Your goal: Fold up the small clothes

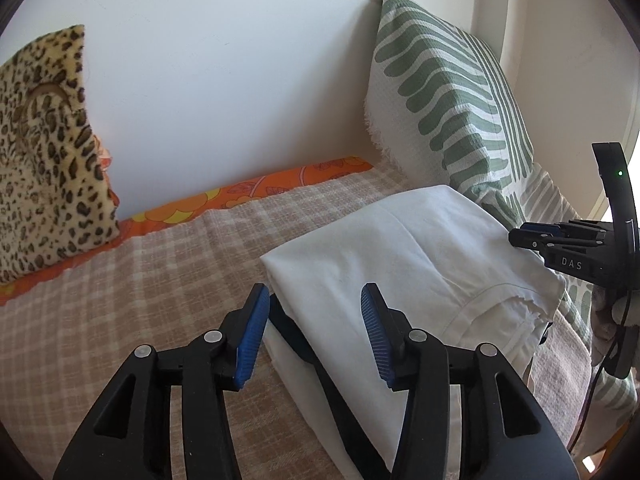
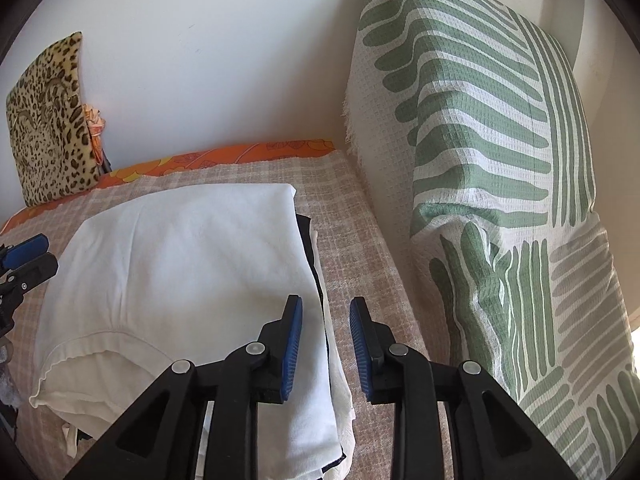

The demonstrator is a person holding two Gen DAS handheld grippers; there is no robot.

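A folded white garment [image 1: 400, 256] lies on top of a small stack with a dark garment [image 1: 292, 336] and another white one beneath, on the checked bedspread [image 1: 140, 300]. My left gripper [image 1: 314, 334] is open and empty, its jaws standing over the stack's near left corner. My right gripper [image 2: 326, 340] is open and empty at the stack's right edge [image 2: 320, 320]; it also shows in the left wrist view [image 1: 532, 240], touching the white garment's far side. The white garment fills the right wrist view's left half [image 2: 180, 272].
A green-and-white patterned cushion [image 2: 500, 160] leans on the wall at the right. A leopard-print cushion [image 1: 44, 152] stands at the left. An orange floral sheet [image 1: 240, 196] edges the bed along the white wall.
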